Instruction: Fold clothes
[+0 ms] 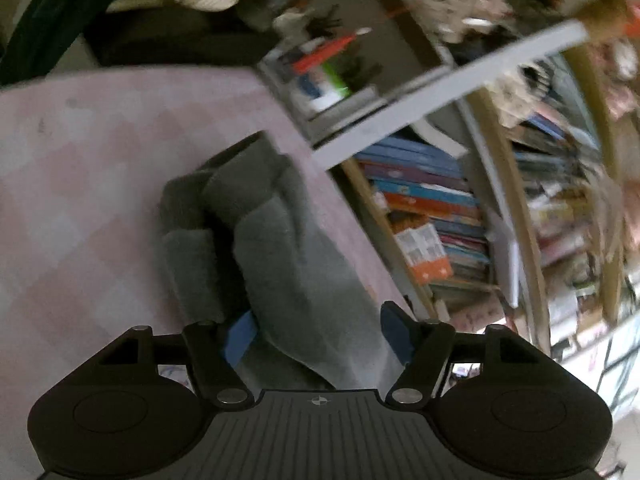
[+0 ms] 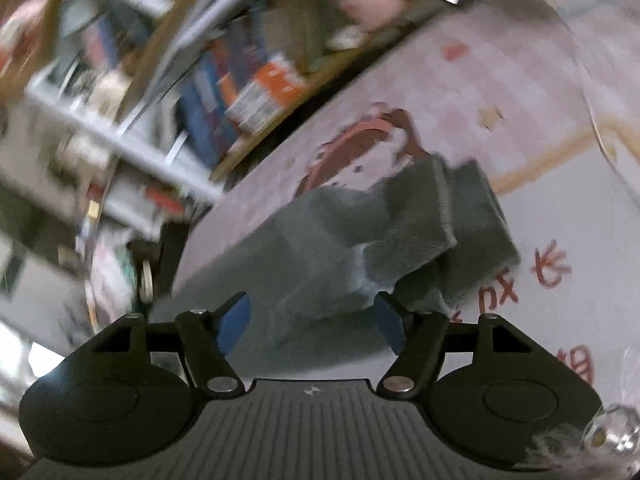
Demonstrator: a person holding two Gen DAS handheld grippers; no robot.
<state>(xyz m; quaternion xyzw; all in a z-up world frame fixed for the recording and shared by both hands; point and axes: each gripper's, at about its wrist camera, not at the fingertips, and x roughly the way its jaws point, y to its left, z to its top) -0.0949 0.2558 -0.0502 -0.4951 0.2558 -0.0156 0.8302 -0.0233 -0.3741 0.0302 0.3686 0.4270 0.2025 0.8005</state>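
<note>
Left wrist view | grey fleece garment (image 1: pixel 280 248) lies bunched on pink checked tabletop (image 1: pixel 80 160) | left tongs (image 1: pixel 316 338) and right tongs (image 2: pixel 310 322) both parted, cloth between, unpinched | likely soft, light, limp; best pinched at a thick folded edge.

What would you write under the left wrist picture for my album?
Open left gripper over a rumpled grey garment on a pink checked cover, bookshelf behind.
</note>
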